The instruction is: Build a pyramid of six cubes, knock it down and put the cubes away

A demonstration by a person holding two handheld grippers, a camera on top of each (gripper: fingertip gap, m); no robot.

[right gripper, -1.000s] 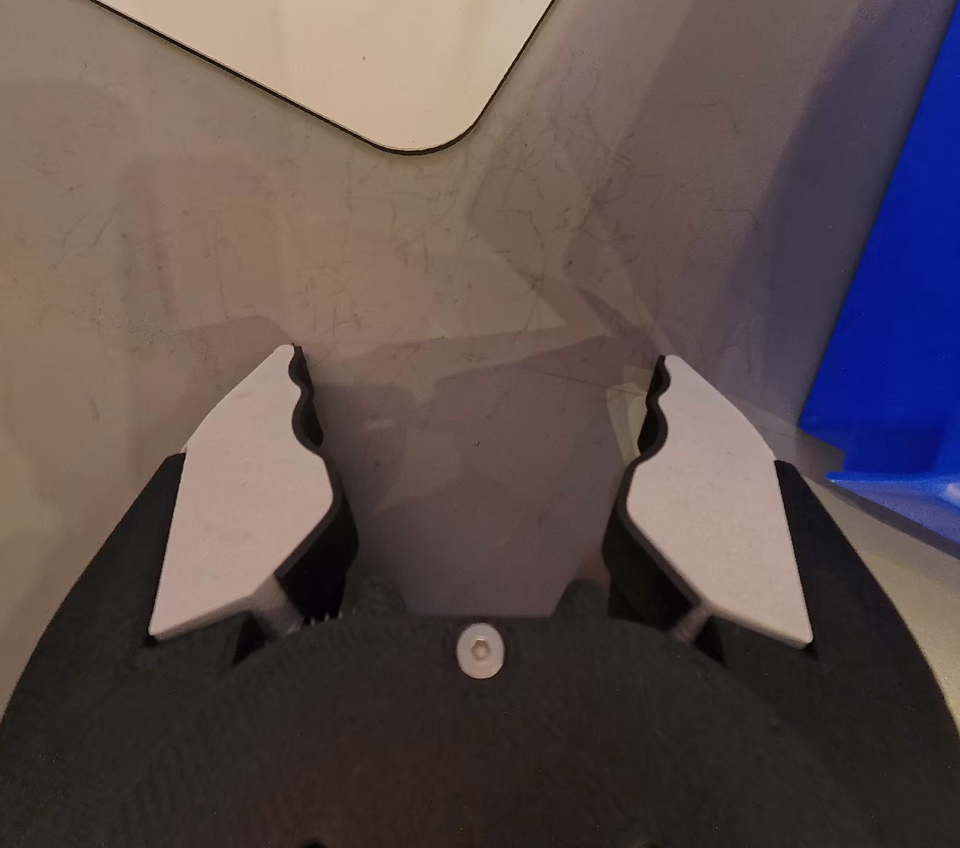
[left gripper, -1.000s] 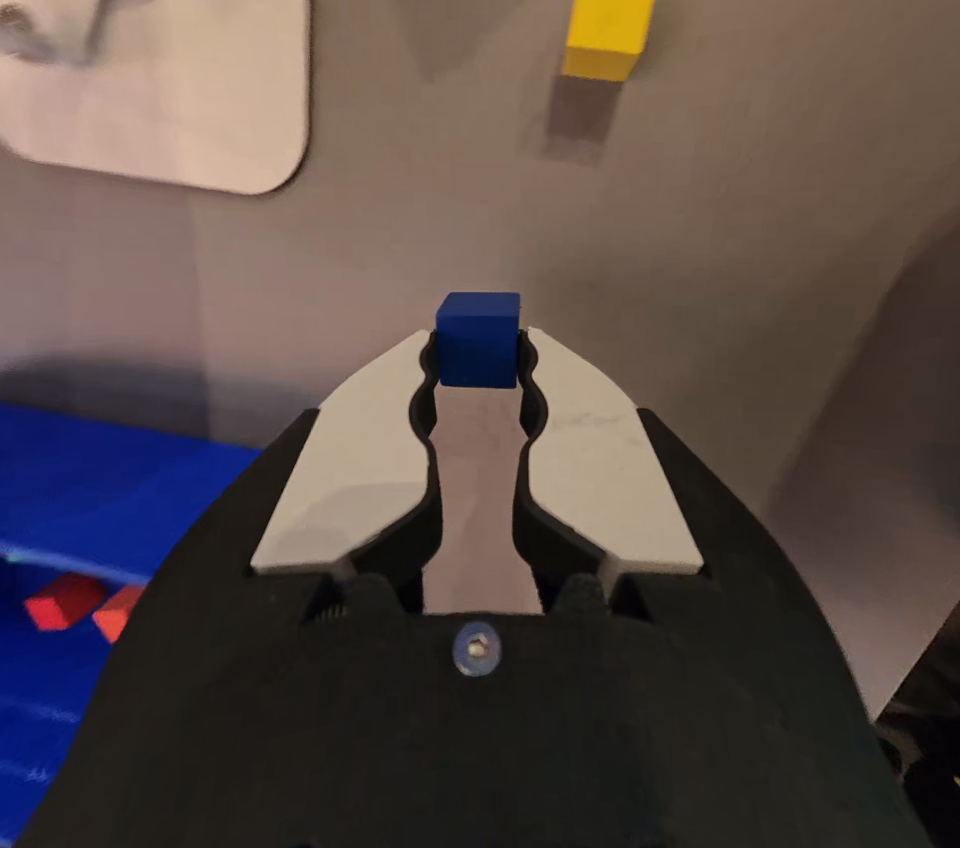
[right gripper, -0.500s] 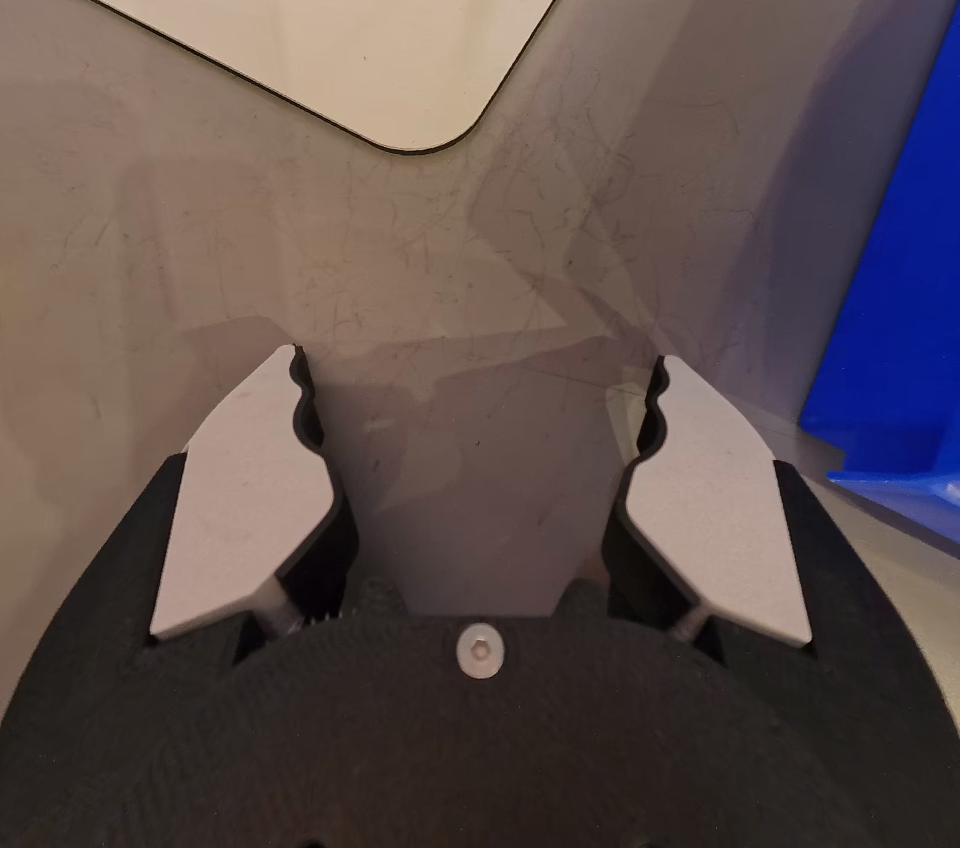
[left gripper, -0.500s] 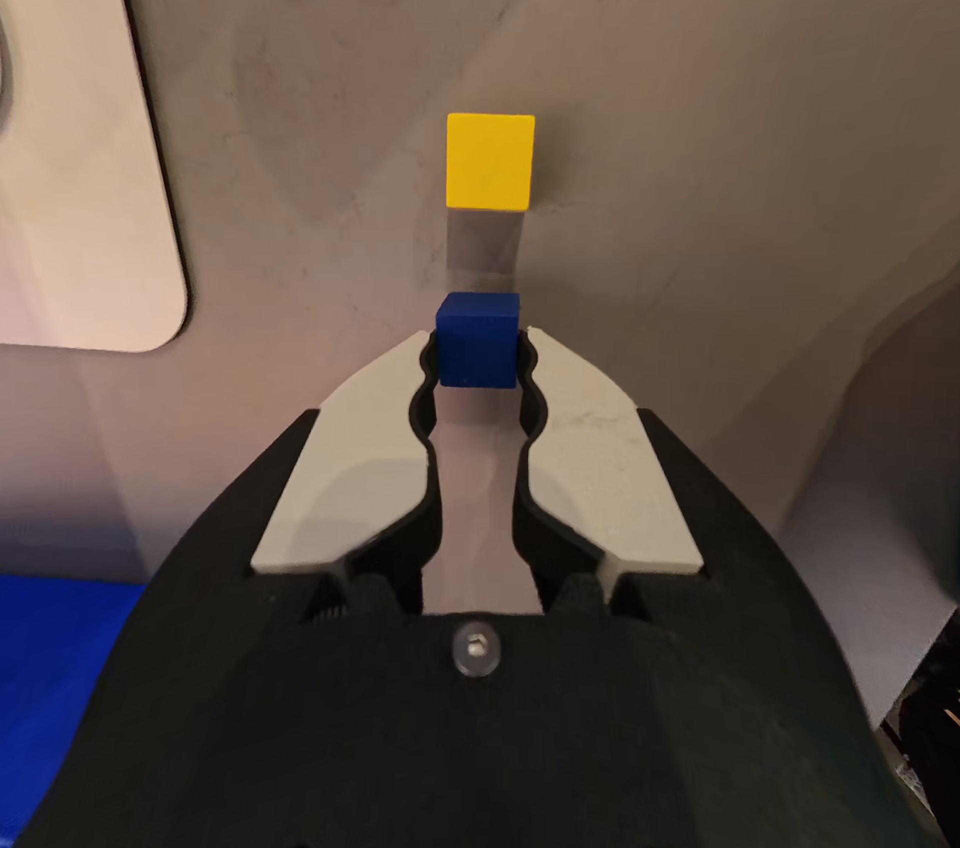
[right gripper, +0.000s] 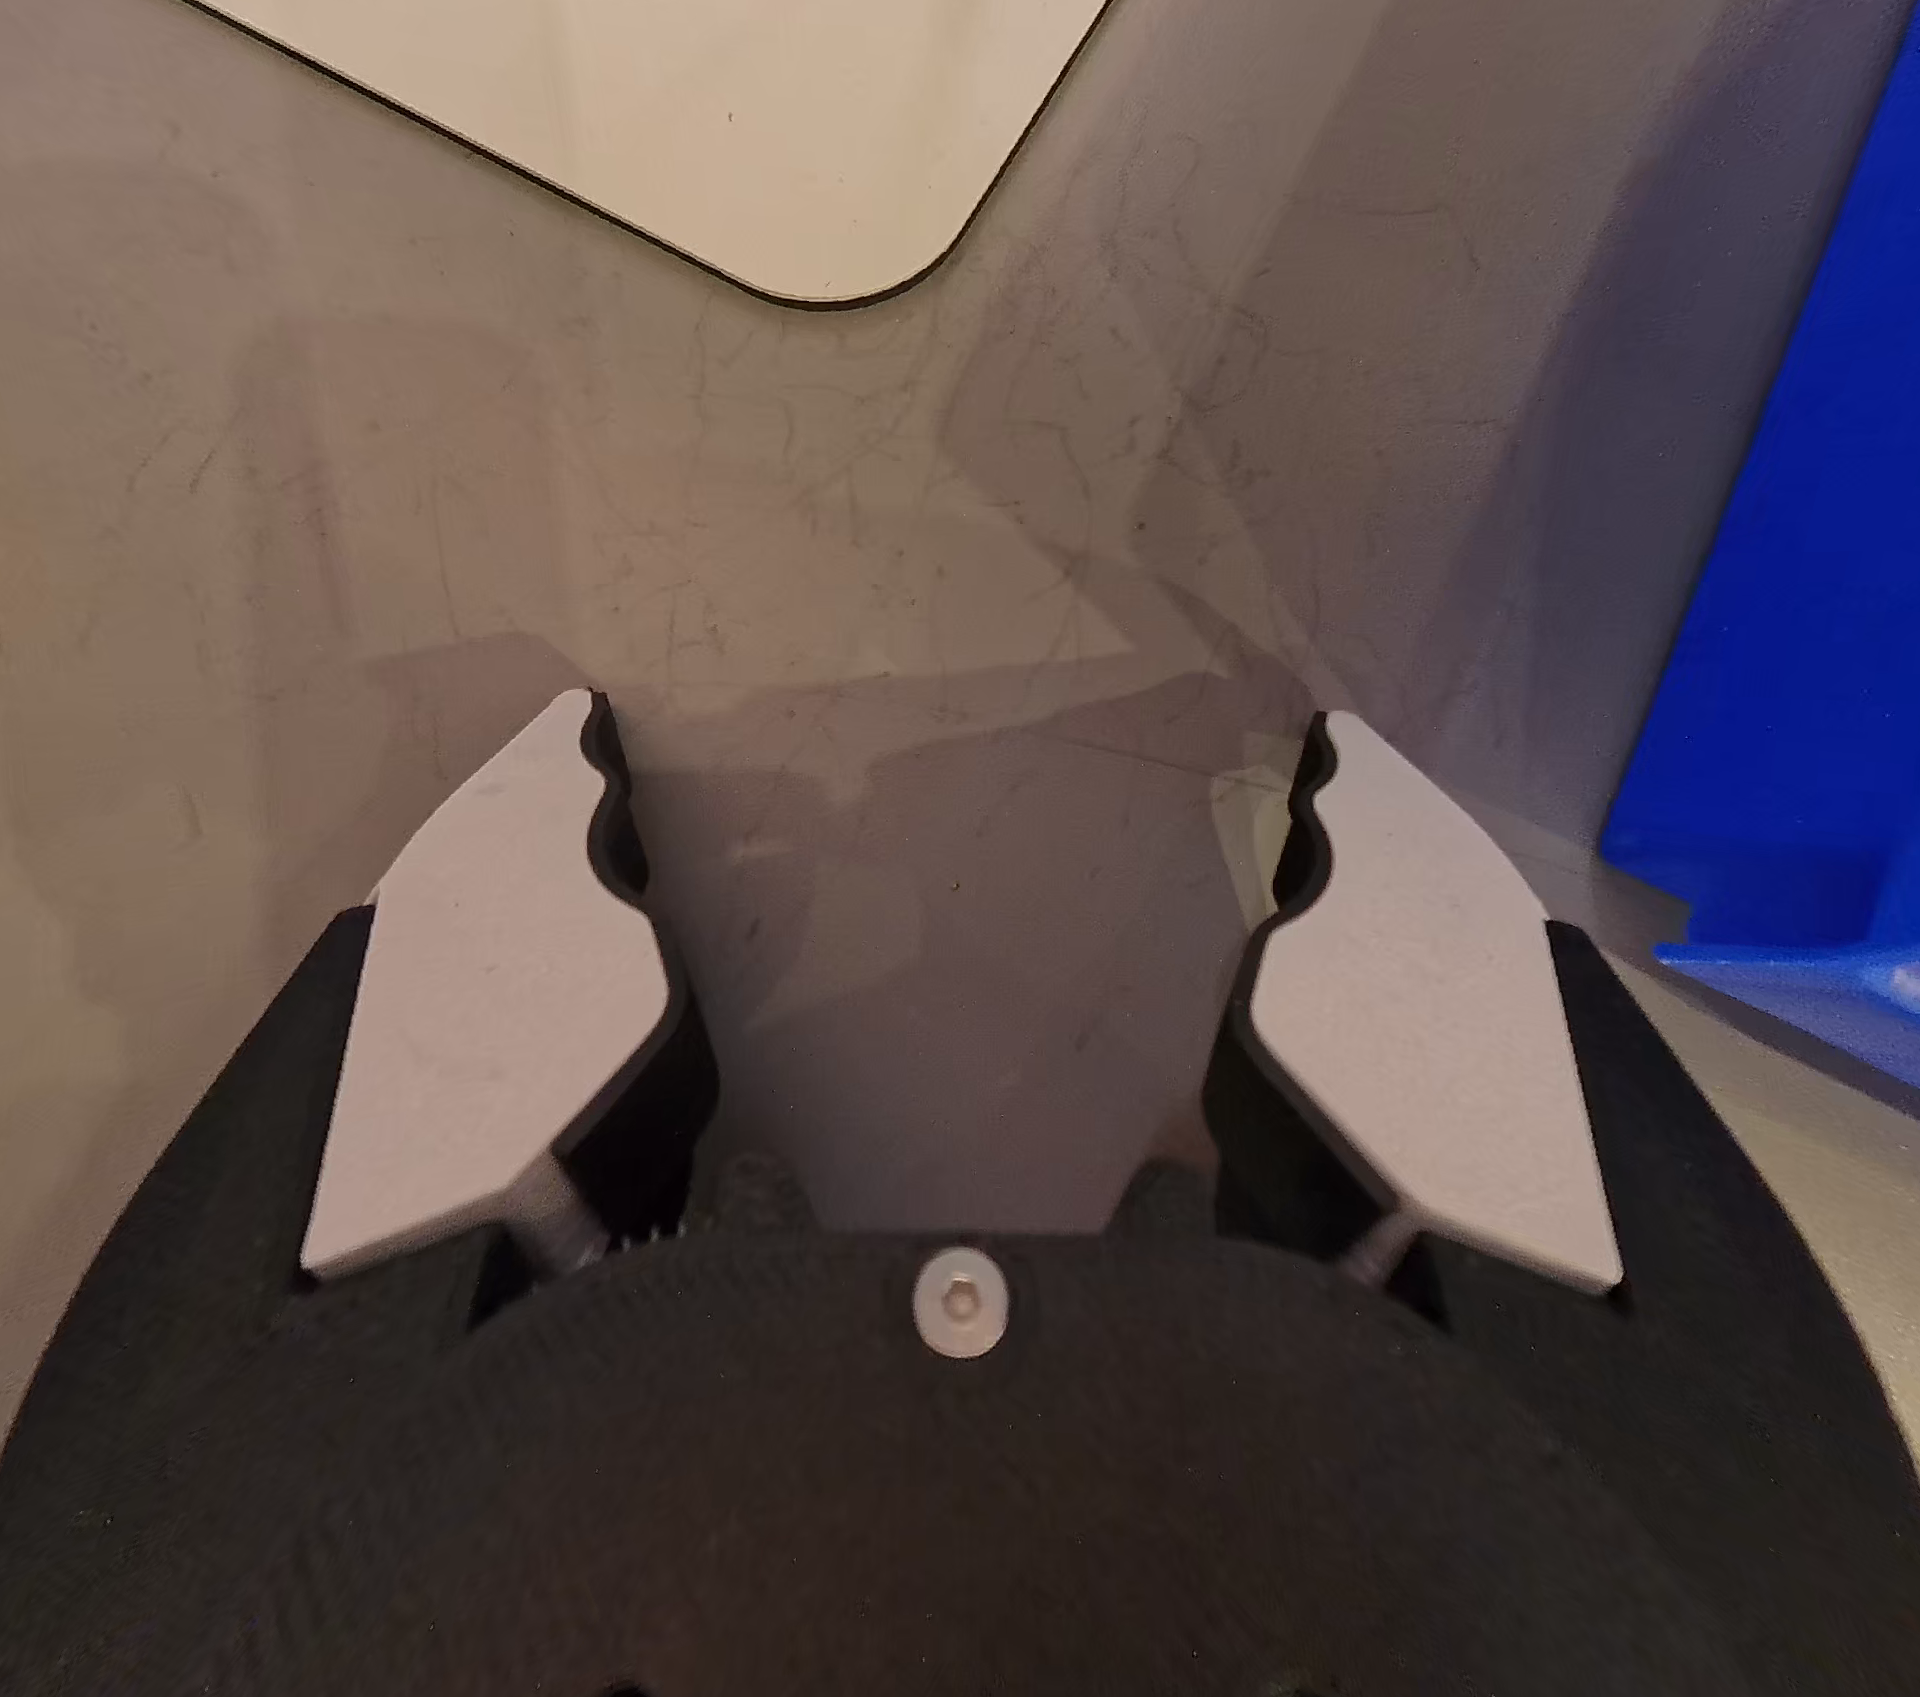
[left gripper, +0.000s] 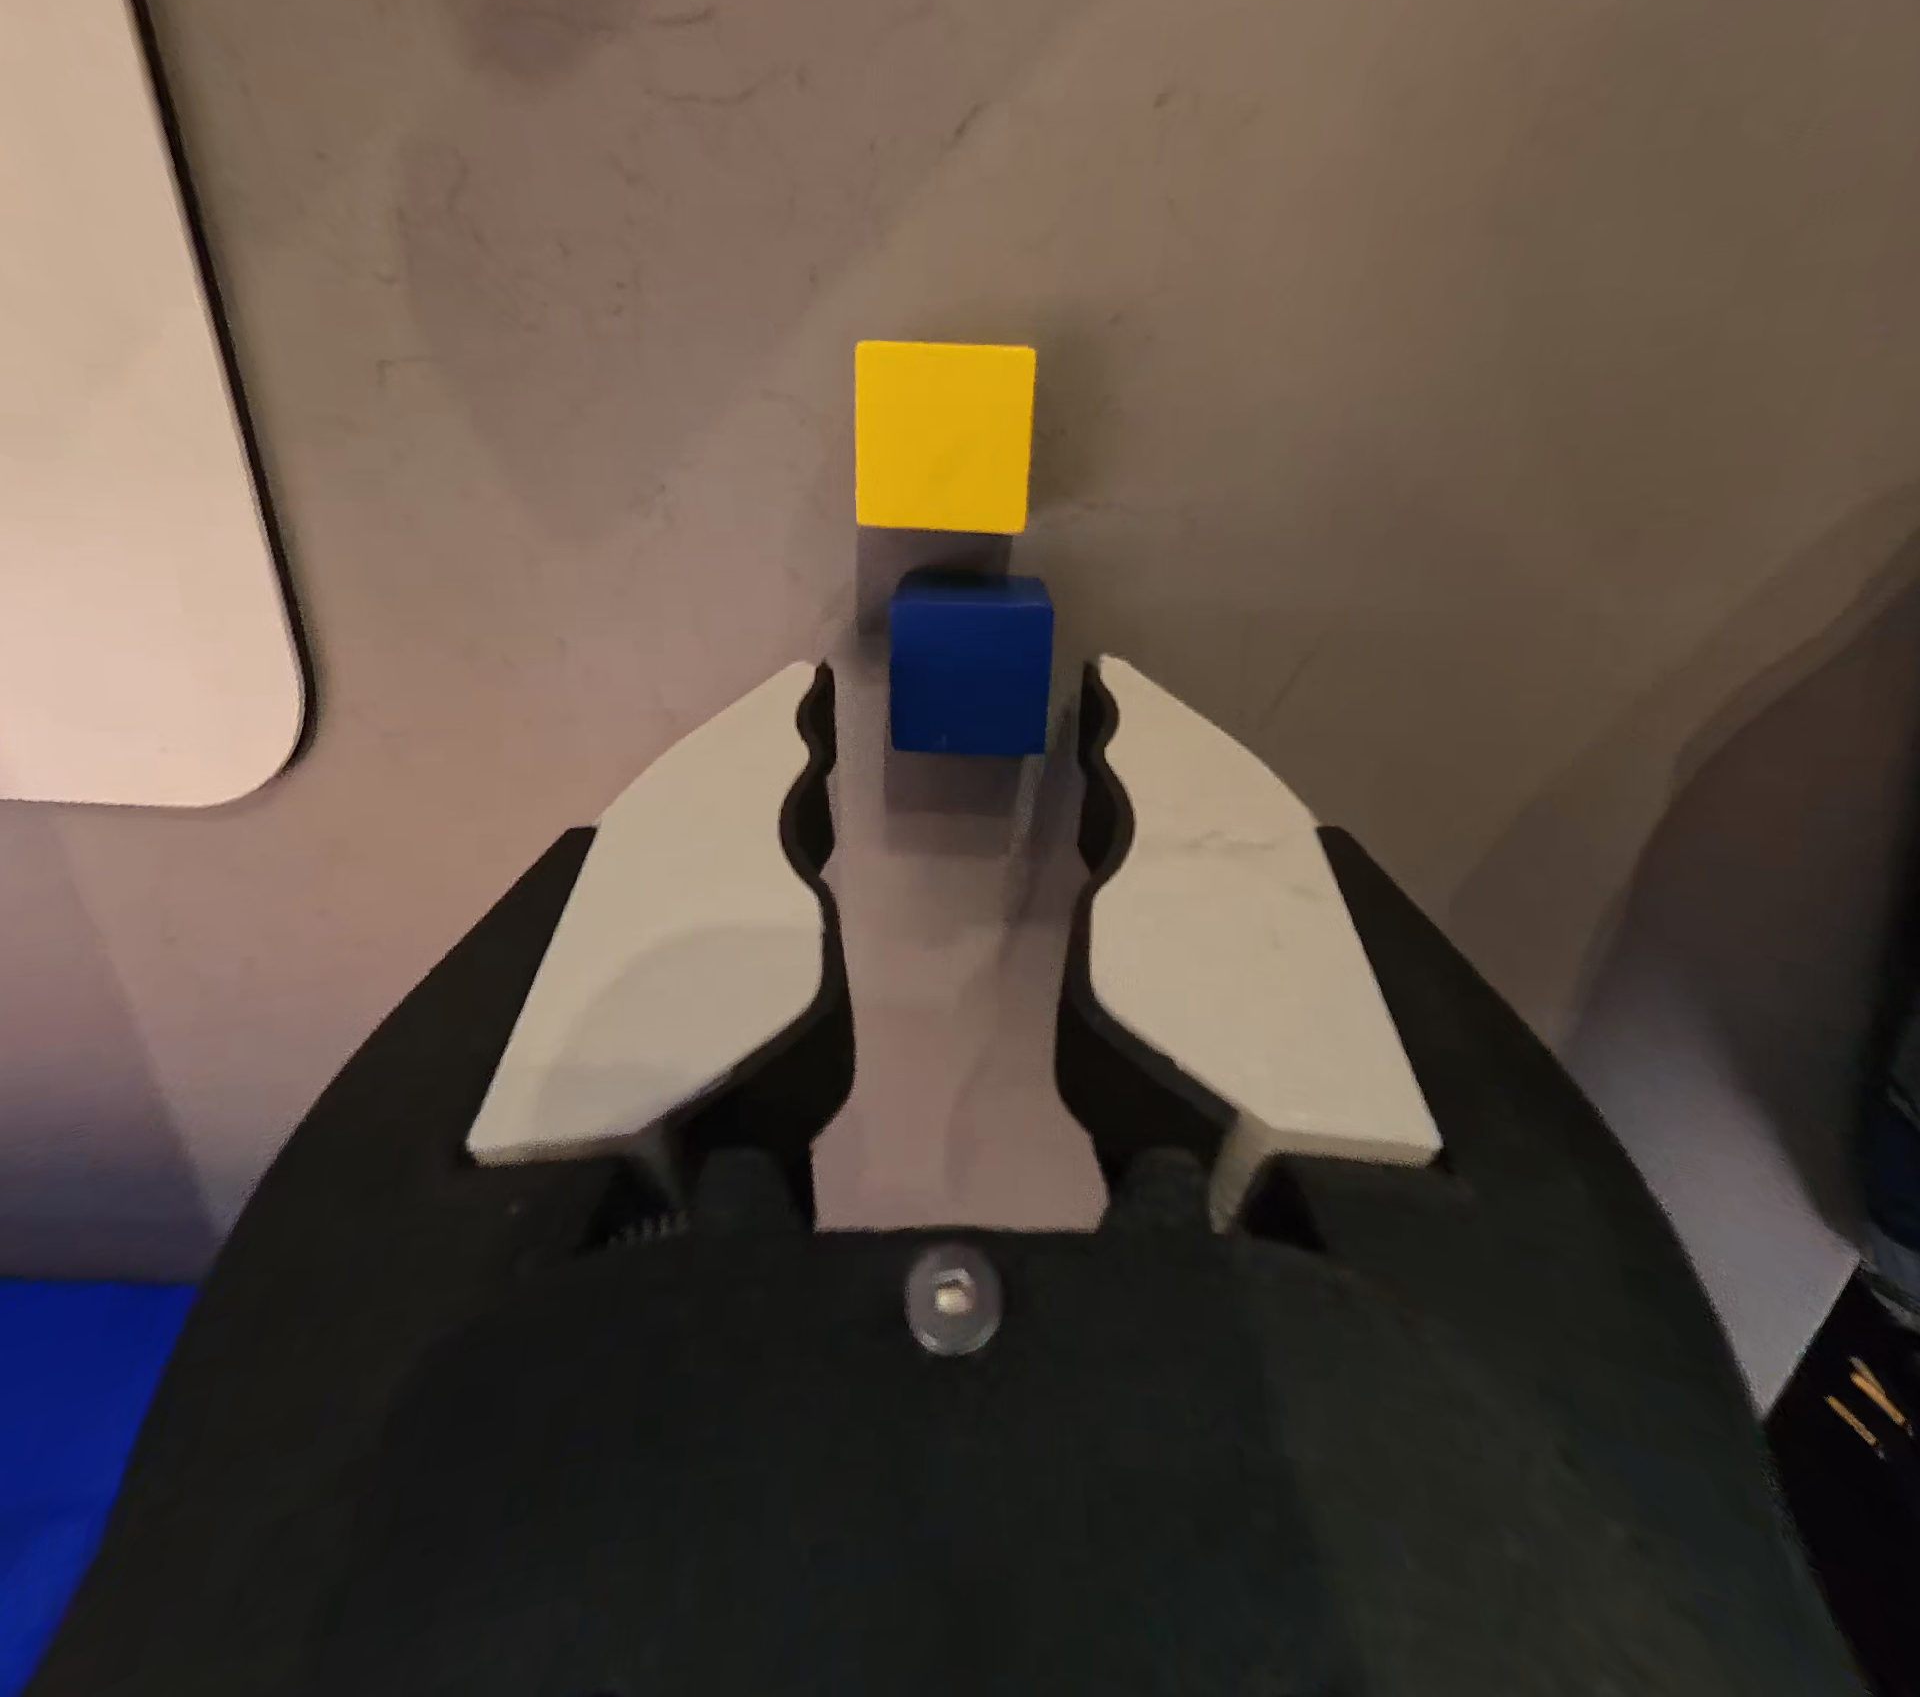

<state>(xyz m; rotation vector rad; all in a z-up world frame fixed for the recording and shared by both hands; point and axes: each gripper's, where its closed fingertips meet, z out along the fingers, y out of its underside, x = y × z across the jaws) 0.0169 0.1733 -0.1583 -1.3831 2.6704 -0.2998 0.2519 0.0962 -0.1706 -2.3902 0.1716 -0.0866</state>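
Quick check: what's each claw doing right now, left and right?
Left claw: open; blue cube stands between the fingertips, gaps on both sides, not gripped.
Right claw: wide open, empty.

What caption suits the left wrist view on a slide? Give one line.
Left gripper open around a blue cube, pads clear of it, just short of a yellow cube on the grey table.

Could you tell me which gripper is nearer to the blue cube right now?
The left. The left gripper is open around the blue cube, clear of its sides. The right gripper is open over bare table, no cube in its view.
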